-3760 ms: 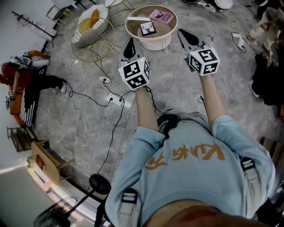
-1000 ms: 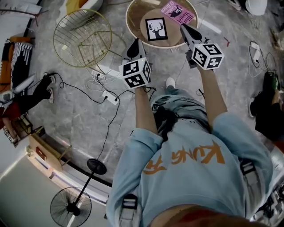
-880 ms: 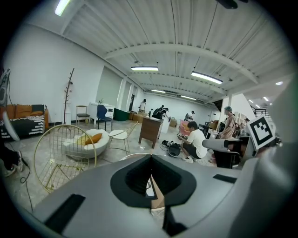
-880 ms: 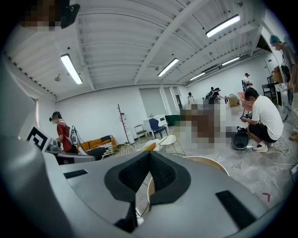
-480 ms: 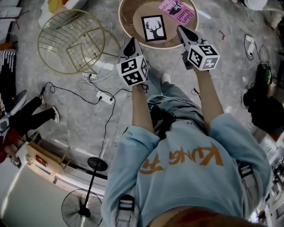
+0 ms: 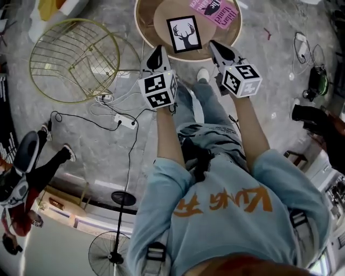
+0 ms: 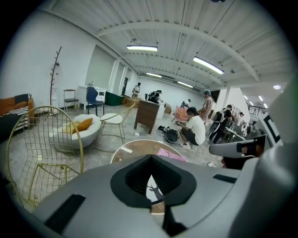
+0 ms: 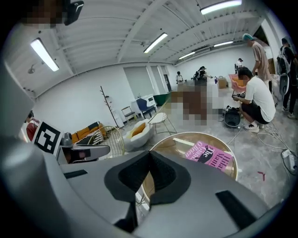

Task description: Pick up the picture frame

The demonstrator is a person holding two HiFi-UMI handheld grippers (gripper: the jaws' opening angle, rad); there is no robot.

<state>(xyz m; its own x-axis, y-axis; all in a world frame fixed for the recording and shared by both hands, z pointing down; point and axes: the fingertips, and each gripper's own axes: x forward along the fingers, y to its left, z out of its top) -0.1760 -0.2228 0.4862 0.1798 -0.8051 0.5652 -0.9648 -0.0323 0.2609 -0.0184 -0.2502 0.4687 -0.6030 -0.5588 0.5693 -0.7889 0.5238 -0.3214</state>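
The picture frame (image 6: 184, 33), black-edged with a deer silhouette on white, lies flat on a round wooden table (image 6: 146, 33) at the top of the head view. A pink book (image 6: 214, 11) lies beyond it. My left gripper (image 6: 158, 54) is shut and empty, its tip just short of the table's near rim, left of the frame. My right gripper (image 6: 218, 49) is shut and empty too, over the near rim on the frame's right. In the left gripper view a sliver of the frame (image 7: 151, 188) shows through the shut jaws. The right gripper view shows the book (image 8: 208, 154).
A gold wire chair (image 6: 73, 59) stands left of the table. A power strip with cables (image 6: 126, 119) lies on the floor below it. A fan on a stand (image 6: 116, 248) is behind me. A person (image 6: 21, 178) sits at the left; several people (image 7: 193, 130) work beyond the table.
I have stepped closer to the table, and both grippers have sunk and come forward to its near rim on either side of the frame. Both stayed shut.
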